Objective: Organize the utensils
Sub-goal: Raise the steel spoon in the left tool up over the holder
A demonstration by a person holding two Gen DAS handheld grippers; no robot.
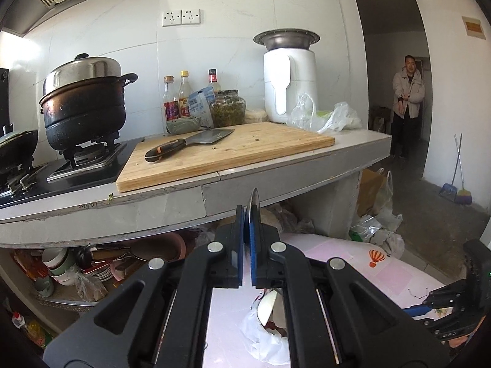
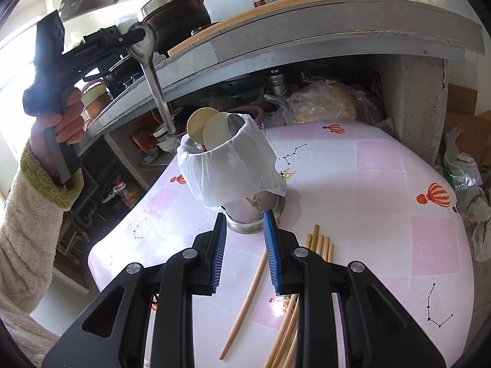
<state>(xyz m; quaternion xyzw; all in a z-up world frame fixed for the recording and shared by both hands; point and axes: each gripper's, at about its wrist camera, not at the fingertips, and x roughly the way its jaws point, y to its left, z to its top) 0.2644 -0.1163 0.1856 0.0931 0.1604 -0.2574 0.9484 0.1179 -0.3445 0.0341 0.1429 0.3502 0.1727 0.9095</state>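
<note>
The right tool [image 2: 245, 230] stands part open and empty just in front of the metal utensil holder [image 2: 242, 184], with loose chopsticks [image 2: 319, 242] beside it on the tabletop [image 2: 383, 184]. Above and left of the holder, the left tool [image 2: 135, 35] is clamped on a steel spoon [image 2: 153, 73] hanging handle-down.

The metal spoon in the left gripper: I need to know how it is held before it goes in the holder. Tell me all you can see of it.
The metal spoon is plain, shiny steel, with a round bowl and a long, narrow handle. The left gripper is shut on its bowl, so the bowl sits at the top and the handle hangs down, slanting slightly. It is in the air, up and to the left of the bag-lined metal holder, touching nothing but the gripper's pads. The left wrist view shows only the bowl's thin edge between the pads.
</note>
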